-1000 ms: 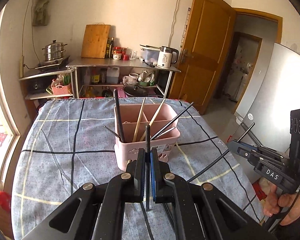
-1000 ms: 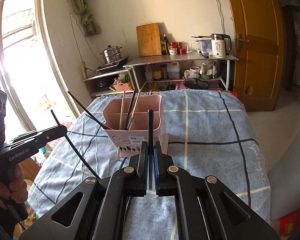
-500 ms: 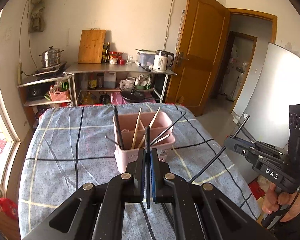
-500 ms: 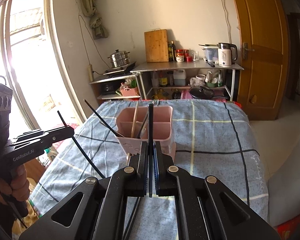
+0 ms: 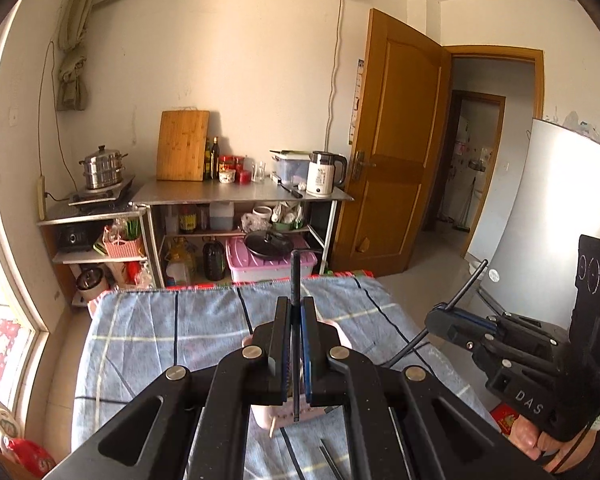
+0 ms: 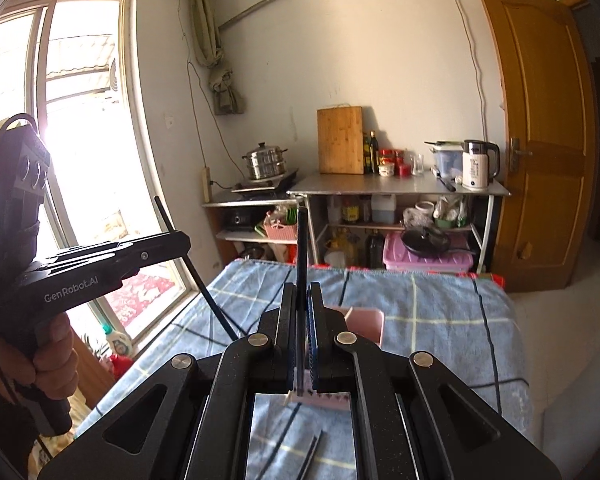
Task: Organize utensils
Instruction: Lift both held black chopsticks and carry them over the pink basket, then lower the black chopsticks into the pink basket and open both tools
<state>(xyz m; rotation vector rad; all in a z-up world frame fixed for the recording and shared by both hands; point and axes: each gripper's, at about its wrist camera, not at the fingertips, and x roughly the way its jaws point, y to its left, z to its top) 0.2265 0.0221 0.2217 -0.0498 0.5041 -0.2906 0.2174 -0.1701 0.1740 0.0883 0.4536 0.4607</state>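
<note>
My left gripper (image 5: 295, 300) is shut on a black chopstick (image 5: 295, 272) that stands upright between its pads. My right gripper (image 6: 302, 286) is likewise shut on a black chopstick (image 6: 302, 240). Each shows in the other's view: the right gripper (image 5: 434, 320) at the right, the left gripper (image 6: 186, 242) at the left, both raised above the table. The pink utensil holder (image 5: 266, 416) (image 6: 366, 322) sits below, mostly hidden behind the fingers. Loose black chopsticks (image 6: 312, 452) lie on the cloth near me.
The table wears a blue checked cloth (image 5: 160, 328). Beyond its far edge stands a steel rack (image 5: 240, 196) with a kettle, cutting board and jars. A window (image 6: 80, 160) is on the left, a wooden door (image 5: 396, 152) and a white fridge (image 5: 548, 208) on the right.
Both grippers have risen with their chopsticks still gripped. The pink holder has dropped from the middle of each view to under the fingers, and more of the wall shows.
</note>
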